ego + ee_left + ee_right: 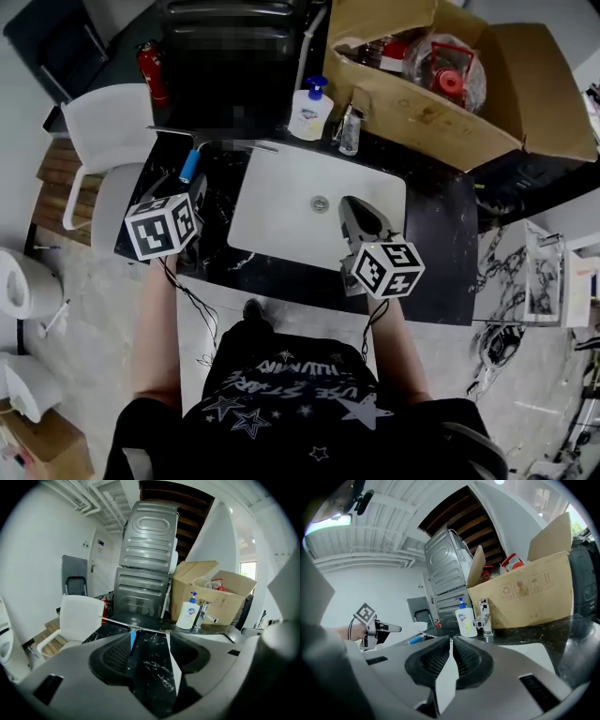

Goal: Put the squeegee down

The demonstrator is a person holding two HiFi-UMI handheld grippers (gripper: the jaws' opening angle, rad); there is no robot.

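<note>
The squeegee (190,166), with a blue handle and a long metal blade, lies flat on the black marble counter (441,234) to the left of the white sink (281,202). In the left gripper view the squeegee (132,638) rests on the counter just beyond the jaws, free of them. My left gripper (194,192) hovers just short of the handle, open, with nothing between its pads (112,654). Over the sink, my right gripper (352,211) is shut and empty. The right gripper view shows the right gripper (451,641), the squeegee's handle (414,640) and the left gripper (375,631).
A soap pump bottle (311,111) and a chrome faucet (350,128) stand behind the sink. An open cardboard box (450,94) full of items fills the back right. A white chair (108,141) and a red fire extinguisher (152,73) sit at the left; a toilet (19,281) is lower left.
</note>
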